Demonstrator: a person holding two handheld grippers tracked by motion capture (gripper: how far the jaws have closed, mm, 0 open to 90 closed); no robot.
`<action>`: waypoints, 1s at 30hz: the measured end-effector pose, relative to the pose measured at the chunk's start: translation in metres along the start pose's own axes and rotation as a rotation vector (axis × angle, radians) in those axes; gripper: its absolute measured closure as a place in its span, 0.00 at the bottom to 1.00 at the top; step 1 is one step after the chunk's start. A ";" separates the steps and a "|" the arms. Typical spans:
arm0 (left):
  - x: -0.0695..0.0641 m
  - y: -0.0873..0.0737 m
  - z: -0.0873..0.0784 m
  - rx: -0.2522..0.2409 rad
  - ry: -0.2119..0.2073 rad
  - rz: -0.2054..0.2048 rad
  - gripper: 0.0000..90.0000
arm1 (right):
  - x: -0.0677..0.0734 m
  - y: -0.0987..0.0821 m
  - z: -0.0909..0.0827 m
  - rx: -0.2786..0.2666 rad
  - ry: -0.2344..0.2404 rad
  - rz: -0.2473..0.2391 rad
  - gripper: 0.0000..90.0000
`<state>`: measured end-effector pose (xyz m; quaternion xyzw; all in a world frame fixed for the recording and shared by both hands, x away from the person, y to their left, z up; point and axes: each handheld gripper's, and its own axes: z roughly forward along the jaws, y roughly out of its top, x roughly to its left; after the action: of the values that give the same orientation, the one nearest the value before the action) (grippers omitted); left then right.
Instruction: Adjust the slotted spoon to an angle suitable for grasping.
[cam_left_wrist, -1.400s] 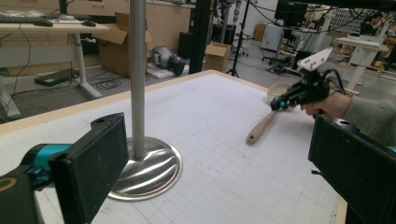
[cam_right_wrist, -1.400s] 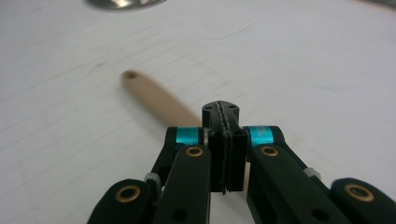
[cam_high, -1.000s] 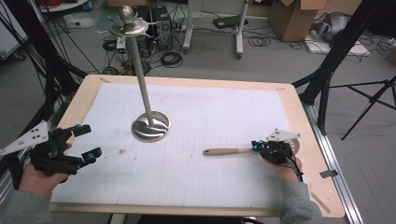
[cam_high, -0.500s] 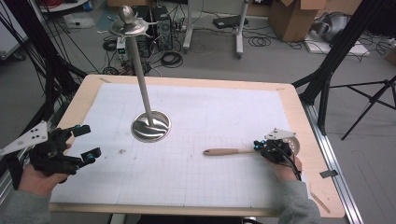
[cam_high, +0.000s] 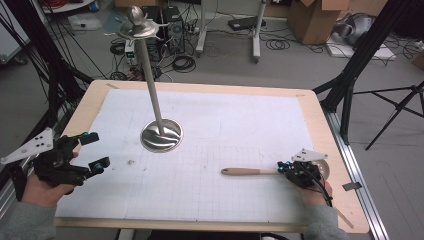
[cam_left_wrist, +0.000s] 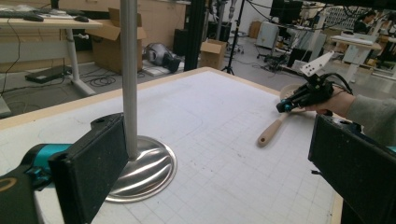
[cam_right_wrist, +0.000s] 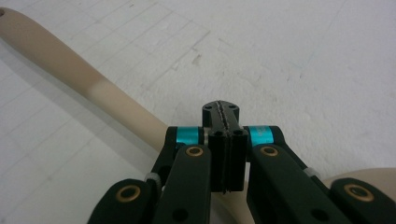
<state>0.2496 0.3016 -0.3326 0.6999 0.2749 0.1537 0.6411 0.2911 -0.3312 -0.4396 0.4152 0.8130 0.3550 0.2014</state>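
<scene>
A wooden spoon lies on the white gridded mat, handle pointing left, bowl at the right. My right gripper is shut, its jaws pressed together with nothing between them, just above the spoon's neck. In the right gripper view the handle runs under the closed jaws of my right gripper. My left gripper hovers open over the mat's left edge, holding nothing. A metal stand with a round base and tall pole rises ahead of it. Between the left gripper's wide jaws I see the stand and the spoon.
The table's wooden border frames the mat. The stand's pole rises to a hooked top. Black tripod legs stand off the right edge, and cables and boxes lie on the floor beyond.
The right gripper has edged slightly right along the spoon. The left gripper and the stand have stayed put.
</scene>
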 end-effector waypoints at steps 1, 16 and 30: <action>0.000 0.000 0.000 -0.003 -0.002 0.000 0.06 | 0.000 -0.001 -0.001 0.001 0.000 -0.004 1.00; 0.001 0.004 0.007 -0.010 -0.018 0.004 0.06 | 0.044 0.018 0.003 -0.105 0.280 -0.177 1.00; 0.000 0.002 0.004 -0.007 -0.007 0.002 0.06 | 0.077 0.029 0.035 -0.027 0.367 -0.280 1.00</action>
<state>0.2523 0.2981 -0.3308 0.6985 0.2715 0.1526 0.6443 0.2837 -0.2420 -0.4435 0.2242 0.8809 0.4039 0.1031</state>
